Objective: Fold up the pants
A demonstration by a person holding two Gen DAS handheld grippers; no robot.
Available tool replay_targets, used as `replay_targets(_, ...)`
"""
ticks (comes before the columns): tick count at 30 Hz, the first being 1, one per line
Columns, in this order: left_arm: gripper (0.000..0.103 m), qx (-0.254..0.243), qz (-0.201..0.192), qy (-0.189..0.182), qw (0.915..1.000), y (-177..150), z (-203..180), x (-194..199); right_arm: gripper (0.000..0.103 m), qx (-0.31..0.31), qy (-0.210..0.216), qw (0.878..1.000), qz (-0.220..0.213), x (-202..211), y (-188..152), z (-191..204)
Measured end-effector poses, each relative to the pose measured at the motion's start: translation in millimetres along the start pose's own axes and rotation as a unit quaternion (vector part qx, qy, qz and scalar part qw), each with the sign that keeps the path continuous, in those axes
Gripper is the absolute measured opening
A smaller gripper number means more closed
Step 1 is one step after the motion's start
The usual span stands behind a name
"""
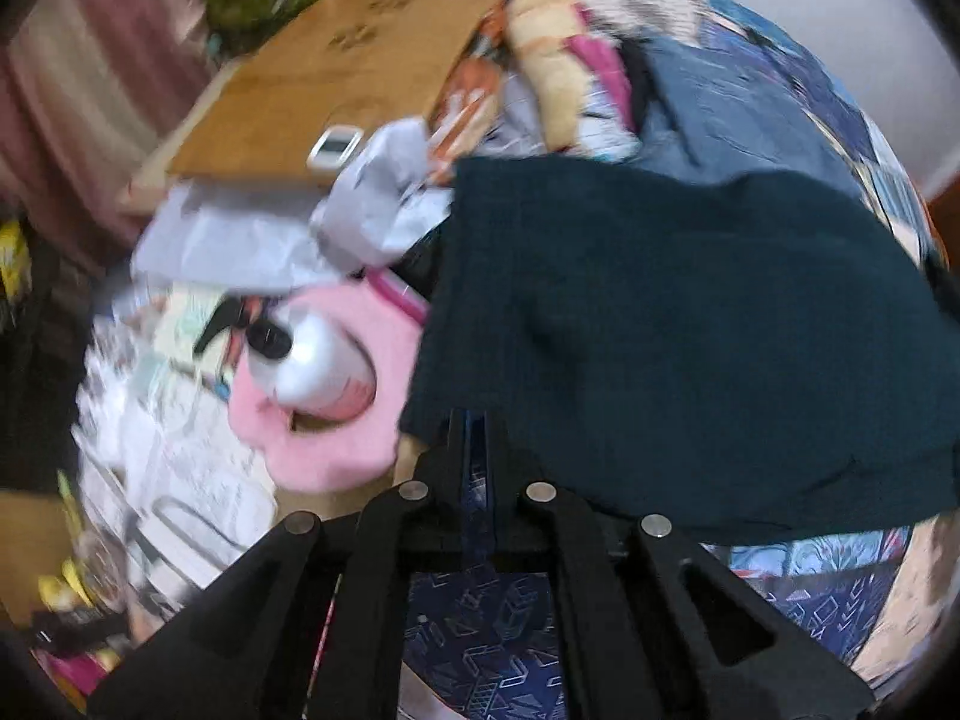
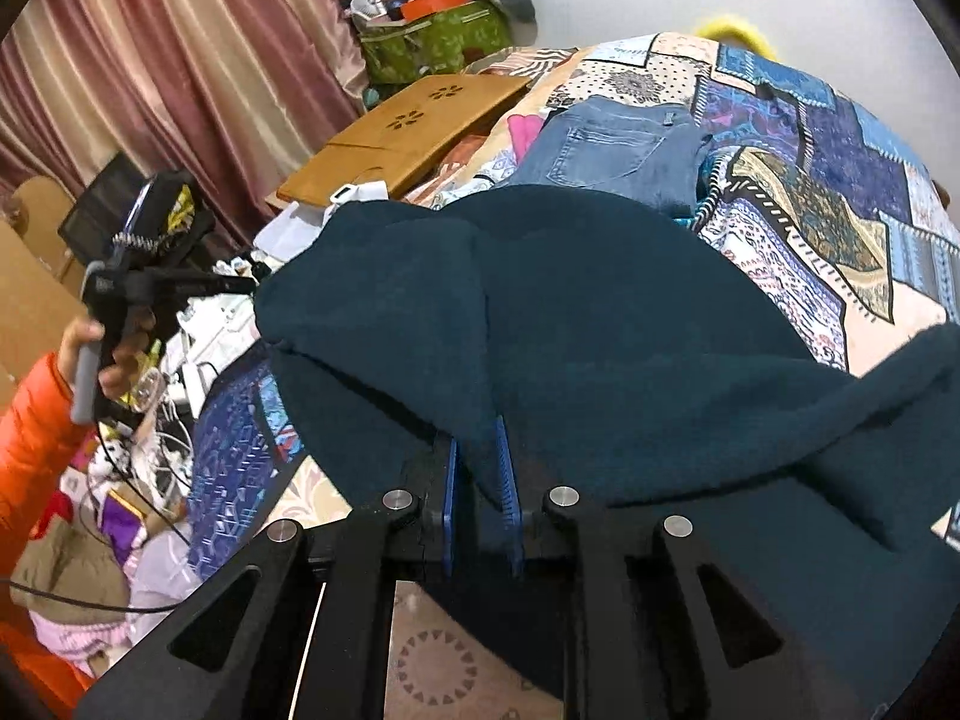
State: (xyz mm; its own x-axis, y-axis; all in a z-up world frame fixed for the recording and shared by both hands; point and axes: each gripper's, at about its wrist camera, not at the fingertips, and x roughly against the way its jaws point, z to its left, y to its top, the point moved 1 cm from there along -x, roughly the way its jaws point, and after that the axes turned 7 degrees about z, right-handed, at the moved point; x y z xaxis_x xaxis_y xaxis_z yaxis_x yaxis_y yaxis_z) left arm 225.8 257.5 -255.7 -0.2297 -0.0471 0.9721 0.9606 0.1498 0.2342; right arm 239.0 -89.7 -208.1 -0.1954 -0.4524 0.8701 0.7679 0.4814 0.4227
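Pants (image 2: pixel 570 324): dark teal, fleecy, thick; bunched & draped over patchwork bedspread (image 2: pixel 840 192) on bed, edges lifted
R gripper (image 2: pixel 480 480): blue pads pinched on a pants fold
L gripper (image 1: pixel 474 438): closed on pants edge, view blurry
Behind: blue jeans (image 2: pixel 618 144)

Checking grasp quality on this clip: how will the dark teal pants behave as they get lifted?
Probably floppy: the dark teal pants already drape and crease around the right tool. The thick, fuzzy-looking knit seems unlikely to slip. Free ends would likely sag and drag over the patchwork bedspread.
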Motion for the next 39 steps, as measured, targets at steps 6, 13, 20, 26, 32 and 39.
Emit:
replay_targets(6, 0.030, -0.069, -0.057, -0.004, 0.9960, 8, -50, 41, 0.029, -0.025, 0.007, 1.000, -0.013, 35, 0, -9)
replay_targets(13, 0.078, -0.096, -0.125, -0.033, 0.9869, 33, -111, 86, 0.064, -0.090, -0.061, 0.992, -0.069, 101, -1, -70)
replay_targets(20, 0.088, -0.102, -0.137, -0.067, 0.9831, 72, -165, 94, 0.071, -0.156, -0.151, 0.972, -0.088, 151, 2, -163)
replay_targets(26, 0.088, -0.110, -0.126, -0.061, 0.9840, 110, -210, 71, 0.071, -0.200, -0.196, 0.957, -0.074, 154, 7, -245)
replay_targets(32, 0.088, -0.130, -0.089, -0.057, 0.9858, 136, -243, 35, 0.070, -0.243, -0.212, 0.946, -0.024, 113, 15, -336)
replay_targets(39, 0.088, -0.151, -0.060, -0.047, 0.9856, 148, -261, 7, 0.058, -0.277, -0.243, 0.929, 0.020, 59, 30, -410)
